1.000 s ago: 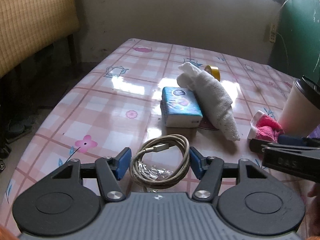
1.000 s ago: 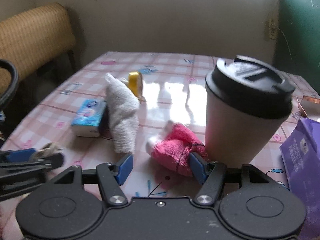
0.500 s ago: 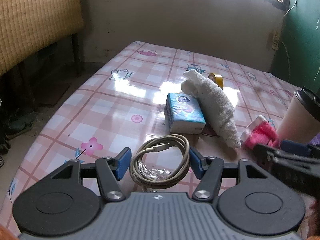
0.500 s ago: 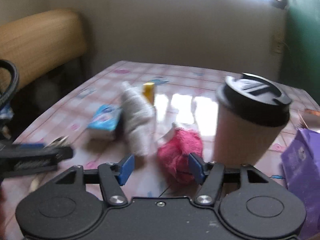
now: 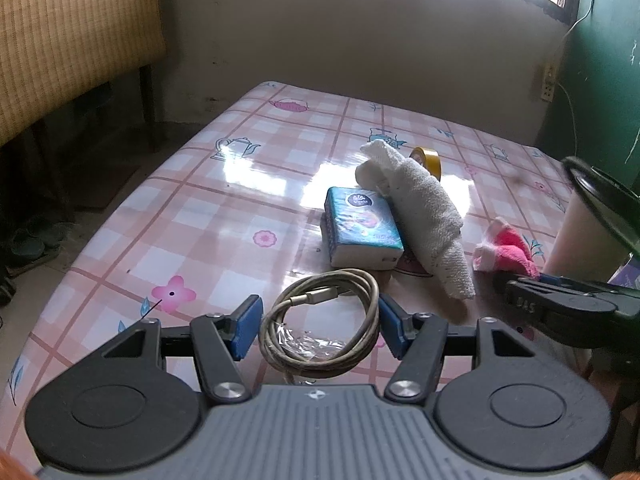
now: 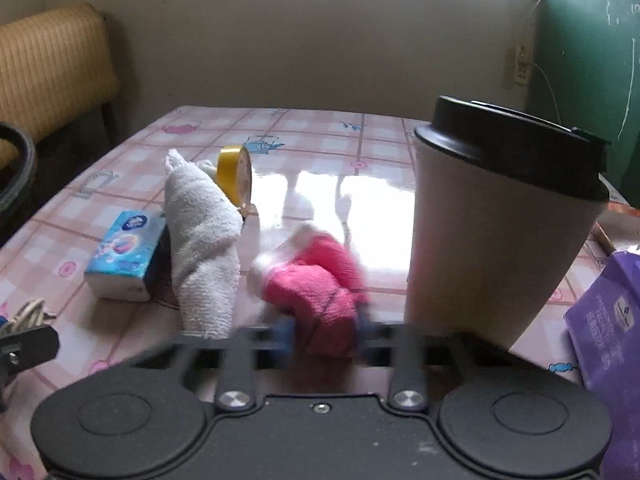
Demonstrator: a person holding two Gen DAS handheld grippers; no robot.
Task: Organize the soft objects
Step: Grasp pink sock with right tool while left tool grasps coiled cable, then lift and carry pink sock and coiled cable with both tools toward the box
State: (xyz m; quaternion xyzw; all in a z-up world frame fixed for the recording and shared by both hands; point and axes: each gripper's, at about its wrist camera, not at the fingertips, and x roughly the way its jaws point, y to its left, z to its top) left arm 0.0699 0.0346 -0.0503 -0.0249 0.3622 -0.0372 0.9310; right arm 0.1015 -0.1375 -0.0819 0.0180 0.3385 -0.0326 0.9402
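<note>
On checked tablecloth [image 5: 200,216]: our right gripper [image 6: 324,330] clenched on pink cloth [image 6: 316,284]; left gripper [image 5: 318,326] spread around cable coil [image 5: 320,332]; tissue pack [image 5: 362,228], "Vinda" doubtful, at 12 o'clock.

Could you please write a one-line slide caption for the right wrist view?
Right gripper closes on the pink cloth beside a lidded cup, white towel to its left.

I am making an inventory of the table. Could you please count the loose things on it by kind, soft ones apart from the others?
Soft cloths: 2, the rolled white towel and the pink fluffy cloth.
Packs: 2, the blue tissue pack and the purple packet.
Cups: 1, lidded paper cup.
Tape rolls: 1, yellow.
Cables: 1, coiled beige.
Total: 7.
</note>
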